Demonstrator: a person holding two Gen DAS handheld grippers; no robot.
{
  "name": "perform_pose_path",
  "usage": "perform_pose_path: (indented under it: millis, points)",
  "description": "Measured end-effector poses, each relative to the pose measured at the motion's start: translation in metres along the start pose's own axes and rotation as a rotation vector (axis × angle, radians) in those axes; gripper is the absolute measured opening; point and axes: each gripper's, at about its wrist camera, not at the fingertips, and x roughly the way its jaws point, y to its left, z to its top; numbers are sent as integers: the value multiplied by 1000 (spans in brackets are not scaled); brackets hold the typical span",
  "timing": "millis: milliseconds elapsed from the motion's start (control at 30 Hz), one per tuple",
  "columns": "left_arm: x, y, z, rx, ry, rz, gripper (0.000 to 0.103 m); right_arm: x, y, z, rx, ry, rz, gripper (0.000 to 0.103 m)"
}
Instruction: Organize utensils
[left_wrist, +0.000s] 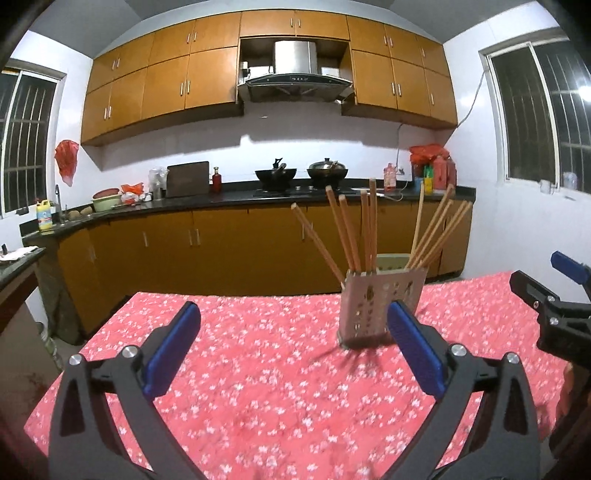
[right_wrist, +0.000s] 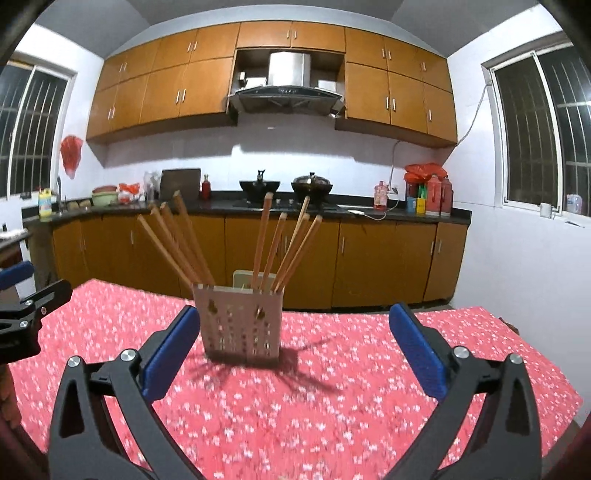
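A perforated metal utensil holder (left_wrist: 373, 314) (right_wrist: 240, 325) stands upright on the table, with several wooden chopsticks (left_wrist: 354, 229) (right_wrist: 273, 243) fanned out of it in two bunches. My left gripper (left_wrist: 293, 314) is open and empty, with the holder ahead and just inside its right finger. My right gripper (right_wrist: 295, 317) is also open and empty, and the holder stands ahead beside its left finger. Each gripper shows at the edge of the other's view: the right one (left_wrist: 546, 295) and the left one (right_wrist: 33, 299).
A red floral cloth (left_wrist: 258, 369) (right_wrist: 332, 387) covers the table. Behind it runs a kitchen counter (left_wrist: 221, 201) with woks, bottles and a sink, wooden cabinets above and below. A pale stool top (right_wrist: 243, 277) shows just behind the holder.
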Motion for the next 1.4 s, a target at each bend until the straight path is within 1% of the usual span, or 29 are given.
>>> perform_pose_path:
  millis: [100,233,533,1400]
  points:
    - [-2,-5,-11,-3,20,-5,99,-3,5,-13,-11,28,-1,101]
    - [0,-7,-24,-7,44,-8,99,-5,5,-25,15,49,1,101]
    - [5,-10,-37,-8,77,-9,99,-5,-4,-37,60,79,-6,101]
    - [9,-19,-42,-3,93,-22,99,-1,-10,-44,77,103,-12,101]
